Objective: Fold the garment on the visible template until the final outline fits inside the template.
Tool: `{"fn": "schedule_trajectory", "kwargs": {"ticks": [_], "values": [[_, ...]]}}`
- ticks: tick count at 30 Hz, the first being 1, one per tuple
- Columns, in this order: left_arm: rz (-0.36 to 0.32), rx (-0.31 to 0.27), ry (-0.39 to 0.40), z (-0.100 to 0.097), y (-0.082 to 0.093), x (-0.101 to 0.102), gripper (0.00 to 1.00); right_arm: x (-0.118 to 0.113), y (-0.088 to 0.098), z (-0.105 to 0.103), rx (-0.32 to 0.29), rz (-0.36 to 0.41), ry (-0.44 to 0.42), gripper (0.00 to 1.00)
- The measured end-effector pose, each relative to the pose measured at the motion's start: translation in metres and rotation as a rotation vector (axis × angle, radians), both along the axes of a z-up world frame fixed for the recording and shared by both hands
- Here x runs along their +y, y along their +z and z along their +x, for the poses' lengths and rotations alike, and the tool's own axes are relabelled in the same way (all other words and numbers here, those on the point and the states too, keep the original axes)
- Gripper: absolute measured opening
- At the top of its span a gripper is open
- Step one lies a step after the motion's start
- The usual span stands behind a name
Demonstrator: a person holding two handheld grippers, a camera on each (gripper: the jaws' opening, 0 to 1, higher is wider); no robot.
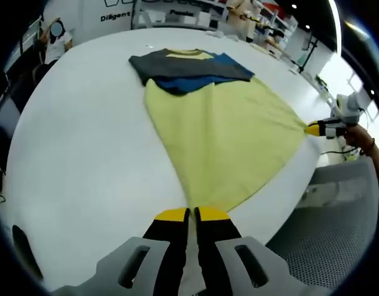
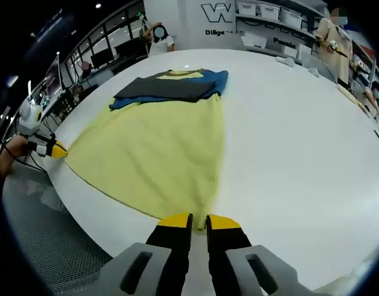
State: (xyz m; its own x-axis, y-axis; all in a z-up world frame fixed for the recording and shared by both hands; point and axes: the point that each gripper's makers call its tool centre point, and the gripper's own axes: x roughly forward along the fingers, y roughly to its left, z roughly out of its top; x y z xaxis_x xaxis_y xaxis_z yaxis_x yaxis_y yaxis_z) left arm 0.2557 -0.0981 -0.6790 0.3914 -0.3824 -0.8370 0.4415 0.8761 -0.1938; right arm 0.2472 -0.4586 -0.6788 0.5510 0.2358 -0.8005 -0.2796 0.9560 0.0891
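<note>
At the bottom of the left gripper view, the left gripper had its yellow-tipped jaws pinched on a hem corner of the one T-shirt, yellow with grey and blue sleeves. The right gripper clamped the other corner at the bottom of its view. The shirt lay stretched across the white table (sleeves folded in at the far end). Wall lettering at the top read "Diligent". Each view caught the opposite gripper at its edge.

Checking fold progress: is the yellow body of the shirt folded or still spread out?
Spread. The garment lies flat on the table, hem corners pinched by the left gripper and right gripper; only the sleeves are folded in.
</note>
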Motion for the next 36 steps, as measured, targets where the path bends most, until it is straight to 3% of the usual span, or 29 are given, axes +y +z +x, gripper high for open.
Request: {"fn": "schedule_trajectory", "kwargs": {"ticks": [15,36], "values": [[0.047,0.001,-0.043,-0.006,0.002,0.004,0.0,0.005,0.005,-0.008,0.019,-0.011,0.035,0.0],[0.108,0.09,-0.137,-0.035,0.002,0.014,0.0,0.019,0.011,-0.035,0.091,-0.011,0.139,0.0]]}}
